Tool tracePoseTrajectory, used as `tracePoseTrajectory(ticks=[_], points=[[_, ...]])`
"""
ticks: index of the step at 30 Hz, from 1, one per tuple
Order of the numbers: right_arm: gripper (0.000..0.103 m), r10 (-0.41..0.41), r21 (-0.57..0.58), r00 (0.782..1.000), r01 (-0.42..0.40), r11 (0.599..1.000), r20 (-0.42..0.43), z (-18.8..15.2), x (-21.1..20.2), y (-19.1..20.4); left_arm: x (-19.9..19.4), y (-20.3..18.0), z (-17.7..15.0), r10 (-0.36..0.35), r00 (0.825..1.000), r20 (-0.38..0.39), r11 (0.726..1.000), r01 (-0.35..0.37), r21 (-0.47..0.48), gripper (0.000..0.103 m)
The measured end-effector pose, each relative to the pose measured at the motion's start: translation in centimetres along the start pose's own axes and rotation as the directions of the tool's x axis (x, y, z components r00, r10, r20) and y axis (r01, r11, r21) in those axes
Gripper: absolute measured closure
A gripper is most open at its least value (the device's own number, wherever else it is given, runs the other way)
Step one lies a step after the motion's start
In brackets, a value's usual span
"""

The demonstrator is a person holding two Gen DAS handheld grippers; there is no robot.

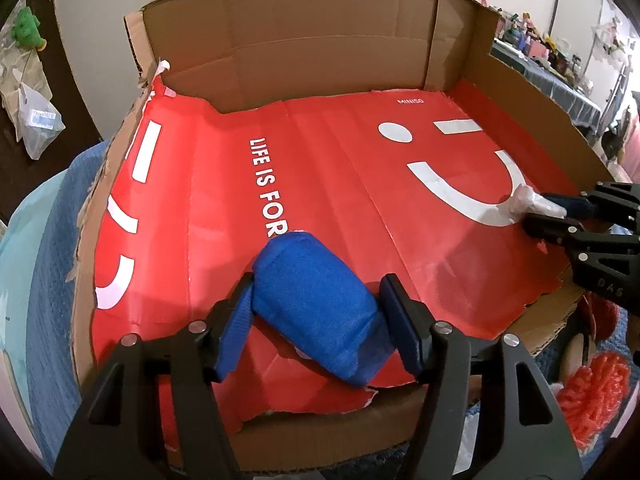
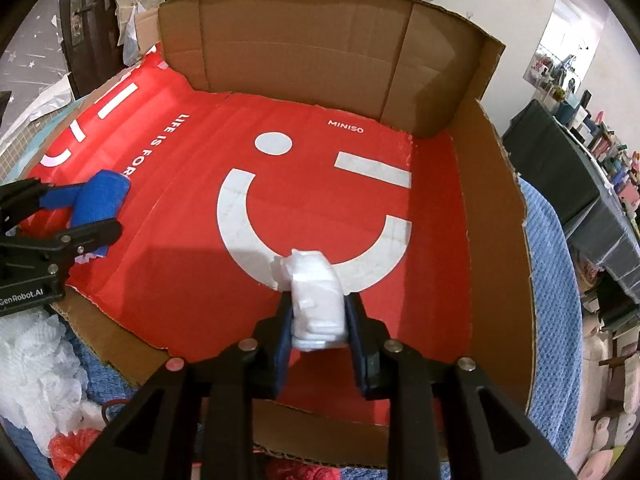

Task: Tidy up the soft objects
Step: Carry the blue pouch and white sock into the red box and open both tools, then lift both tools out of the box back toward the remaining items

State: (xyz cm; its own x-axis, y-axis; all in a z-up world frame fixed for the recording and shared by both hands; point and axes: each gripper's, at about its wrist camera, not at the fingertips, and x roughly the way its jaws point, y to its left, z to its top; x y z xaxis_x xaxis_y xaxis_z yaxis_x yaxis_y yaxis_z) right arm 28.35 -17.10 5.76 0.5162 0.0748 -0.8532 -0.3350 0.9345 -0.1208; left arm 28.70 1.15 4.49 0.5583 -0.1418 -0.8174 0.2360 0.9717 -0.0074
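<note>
A blue soft roll [image 1: 316, 304] lies on the red paper liner [image 1: 328, 184] of a cardboard box [image 1: 288, 52]. My left gripper [image 1: 320, 312] has its pads on both sides of the roll, shut on it, low over the liner at the box's front left; it shows in the right wrist view [image 2: 84, 216] with the blue roll [image 2: 102, 200]. My right gripper [image 2: 318, 312] is shut on a white soft wad [image 2: 316, 300] above the liner's white smile print; it shows in the left wrist view [image 1: 548, 216] with the white wad [image 1: 528, 202].
The box's tall back wall [image 2: 320, 52] and lower right wall [image 2: 496, 216] bound the liner. The box rests on a blue blanket [image 2: 552, 280]. A white fluffy item [image 2: 32, 364] and a red-orange fluffy item [image 1: 592, 396] lie outside the front edge.
</note>
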Motion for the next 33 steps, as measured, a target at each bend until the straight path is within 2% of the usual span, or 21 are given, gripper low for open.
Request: tracePoseTrajectory(ticks=[7, 12, 20, 22, 25, 30, 33], points=[[0.071, -0.001, -0.001, 1.0, 0.001, 1.0, -0.002, 0.1, 0.1, 0.0, 0.2, 0.0, 0.1, 0.002, 1.0, 0.001, 1.0, -0.002, -0.001, 0.038], [0.062, -0.011, 0.006, 1.0, 0.011, 1.0, -0.001, 0.1, 0.2, -0.4, 0.3, 0.1, 0.2, 0.004, 1.0, 0.003, 1.0, -0.004, -0.001, 0.036], [0.061, -0.007, 0.004, 1.0, 0.007, 1.0, -0.003, 0.2, 0.1, -0.3, 0.1, 0.2, 0.2, 0.001, 1.0, 0.007, 1.0, -0.001, -0.012, 0.034], [0.06, -0.005, 0.005, 1.0, 0.005, 1.0, -0.003, 0.2, 0.1, -0.3, -0.2, 0.2, 0.2, 0.003, 1.0, 0.018, 1.0, -0.003, -0.017, 0.03], [0.056, 0.003, 0.011, 1.0, -0.003, 1.0, 0.001, 0.1, -0.2, -0.3, -1.1, 0.2, 0.3, -0.002, 0.999, 0.048, 1.0, 0.003, -0.019, 0.026], [0.04, 0.029, 0.014, 0.999, -0.029, 0.999, 0.02, 0.2, -1.0, 0.0, -2.9, -0.1, 0.5, 0.001, 0.995, 0.098, 1.0, 0.001, -0.018, 0.022], [0.036, 0.015, -0.002, 0.999, -0.015, 1.0, 0.034, 0.2, -1.5, 0.5, -4.3, -0.3, 0.6, 0.004, 0.991, 0.137, 1.0, -0.002, -0.015, 0.02]])
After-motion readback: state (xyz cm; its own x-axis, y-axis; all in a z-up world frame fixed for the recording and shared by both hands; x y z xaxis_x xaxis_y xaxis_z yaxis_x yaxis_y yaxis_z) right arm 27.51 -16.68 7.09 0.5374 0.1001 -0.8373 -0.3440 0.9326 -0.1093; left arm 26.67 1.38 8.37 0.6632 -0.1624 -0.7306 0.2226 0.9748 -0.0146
